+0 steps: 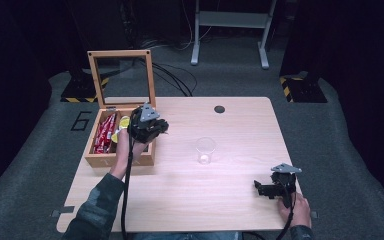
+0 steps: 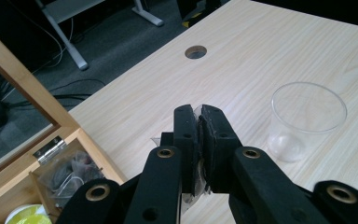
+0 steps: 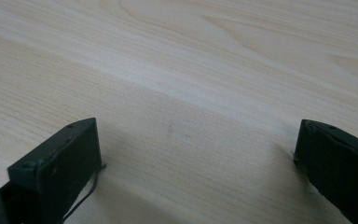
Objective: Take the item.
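One wooden box (image 1: 120,159), one clear cup (image 1: 205,150), two claws (image 1: 149,131) (image 1: 268,189).

The raised glass lid (image 1: 121,76) of the wooden box (image 1: 118,159) stands upright along the far side, walling off any way in from behind, so the open compartments can be reached from above and from the near side. Between the box and the clear cup (image 1: 206,150) lies a stretch of bare counter (image 1: 190,195), and the cup is the lone obstacle standing mid-counter. The near right part is open wood too, where the right tongs (image 1: 263,189) rest spread wide.
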Tool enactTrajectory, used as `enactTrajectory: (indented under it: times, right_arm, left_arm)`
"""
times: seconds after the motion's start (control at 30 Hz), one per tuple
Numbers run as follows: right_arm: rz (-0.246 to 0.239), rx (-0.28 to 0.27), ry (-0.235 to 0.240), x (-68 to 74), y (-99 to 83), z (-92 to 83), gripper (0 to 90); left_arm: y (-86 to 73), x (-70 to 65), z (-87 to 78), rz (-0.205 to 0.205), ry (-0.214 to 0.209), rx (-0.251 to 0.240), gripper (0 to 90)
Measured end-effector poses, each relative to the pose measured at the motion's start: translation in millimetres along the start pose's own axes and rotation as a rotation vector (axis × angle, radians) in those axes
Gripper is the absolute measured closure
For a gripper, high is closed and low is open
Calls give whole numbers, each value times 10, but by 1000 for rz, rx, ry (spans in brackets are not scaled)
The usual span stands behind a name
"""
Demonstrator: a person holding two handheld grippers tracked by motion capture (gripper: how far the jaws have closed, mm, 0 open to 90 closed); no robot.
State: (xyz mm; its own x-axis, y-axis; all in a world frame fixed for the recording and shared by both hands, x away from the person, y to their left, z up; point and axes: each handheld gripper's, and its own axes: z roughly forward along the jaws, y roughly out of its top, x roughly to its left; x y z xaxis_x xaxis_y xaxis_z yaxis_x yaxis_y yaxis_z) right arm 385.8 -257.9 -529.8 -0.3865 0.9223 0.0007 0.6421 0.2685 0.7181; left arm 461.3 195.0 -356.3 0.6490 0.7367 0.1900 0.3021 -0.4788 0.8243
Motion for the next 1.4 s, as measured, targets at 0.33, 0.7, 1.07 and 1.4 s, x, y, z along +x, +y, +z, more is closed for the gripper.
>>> enactTrajectory:
  times: [0.33, 0.7, 1.07, 1.4]
  right_arm:
    - [-5, -1, 0, -4, -1, 1, 0]
    - [-5, -1, 0, -4, -1, 1, 0]
    - [-5, -1, 0, -4, -1, 1, 0]
    - [-3, -1, -1, -3, -1, 1, 0]
  left_arm:
    - [100, -102, 78, 29, -35, -6, 848]
    - [186, -217, 194, 46, -72, -17, 847]
    - [235, -325, 327, 59, -110, -3, 847]
    - [290, -479, 426, 71, -127, -5, 847]
